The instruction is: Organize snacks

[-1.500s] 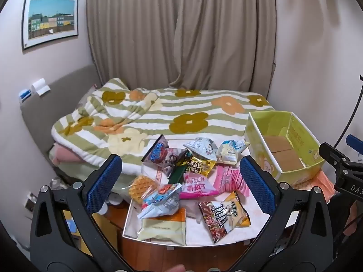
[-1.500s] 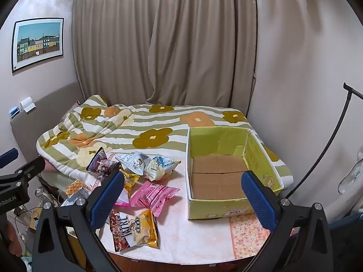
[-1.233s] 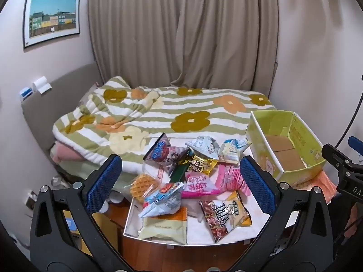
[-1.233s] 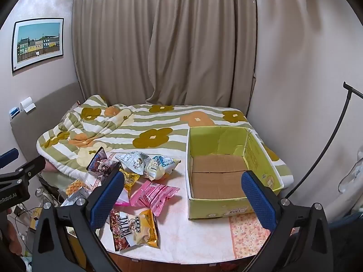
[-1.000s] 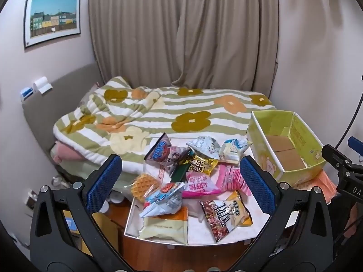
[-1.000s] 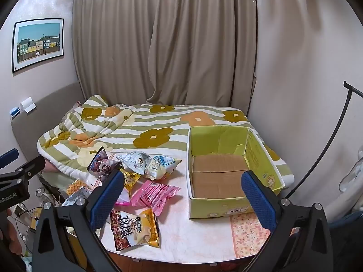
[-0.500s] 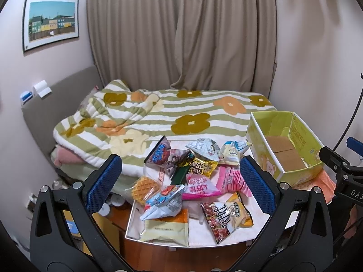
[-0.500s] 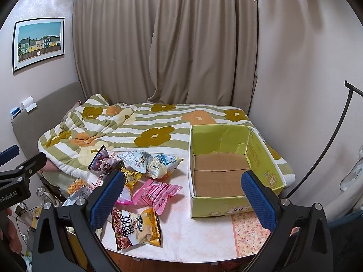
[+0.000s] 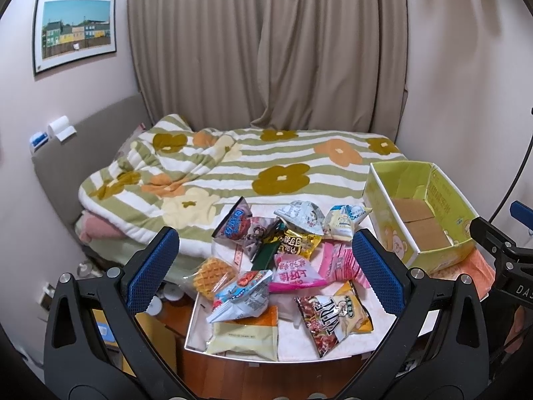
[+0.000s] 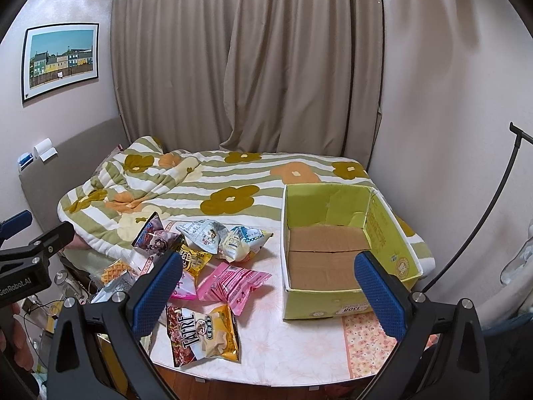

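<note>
Several snack packets (image 9: pixel 293 260) lie heaped on the left half of a small white table (image 10: pixel 299 343). A yellow and brown TATRE bag (image 10: pixel 203 333) and a pink packet (image 10: pixel 233 283) are nearest the front. An open green cardboard box (image 10: pixel 386 243), with nothing in it, stands on the right of the table. My left gripper (image 9: pixel 263 273) hangs open above and in front of the heap. My right gripper (image 10: pixel 266 290) is open too, held above the table between the heap and the box. Neither holds anything.
A bed with a green striped flower blanket (image 10: pixel 233 180) runs behind the table. Curtains (image 10: pixel 250 60) hang at the back and a framed picture (image 10: pixel 60 60) on the left wall. A black stand pole (image 10: pixel 483 226) leans at the right. Clutter sits on the floor (image 9: pixel 160 303) left of the table.
Both views have shifted slightly, as the grippers drifted a little. The snacks and box have not moved, and both grippers stay open.
</note>
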Available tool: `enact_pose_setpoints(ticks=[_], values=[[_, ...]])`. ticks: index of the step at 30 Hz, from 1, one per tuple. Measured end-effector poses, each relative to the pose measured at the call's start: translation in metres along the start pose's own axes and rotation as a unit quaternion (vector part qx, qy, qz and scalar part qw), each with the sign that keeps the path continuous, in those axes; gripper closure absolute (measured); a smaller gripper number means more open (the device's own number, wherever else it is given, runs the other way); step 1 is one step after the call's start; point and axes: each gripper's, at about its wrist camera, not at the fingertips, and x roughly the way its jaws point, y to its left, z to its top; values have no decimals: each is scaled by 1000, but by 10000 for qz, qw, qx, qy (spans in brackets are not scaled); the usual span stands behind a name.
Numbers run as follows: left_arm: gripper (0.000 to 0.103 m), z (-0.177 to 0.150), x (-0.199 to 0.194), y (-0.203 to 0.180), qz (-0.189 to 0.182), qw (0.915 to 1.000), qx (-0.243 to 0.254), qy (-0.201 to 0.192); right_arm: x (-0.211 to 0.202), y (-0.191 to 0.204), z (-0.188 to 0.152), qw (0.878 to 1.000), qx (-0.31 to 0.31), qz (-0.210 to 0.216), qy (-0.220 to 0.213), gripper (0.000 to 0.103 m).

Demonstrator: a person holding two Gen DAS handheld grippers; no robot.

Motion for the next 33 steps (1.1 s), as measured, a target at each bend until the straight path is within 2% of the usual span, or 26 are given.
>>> enact_pose_setpoints(ticks=[33], values=[[0,-1,2,-1,-4,10000,3,20,-4,-1,-3,9999,106,79,66,0]])
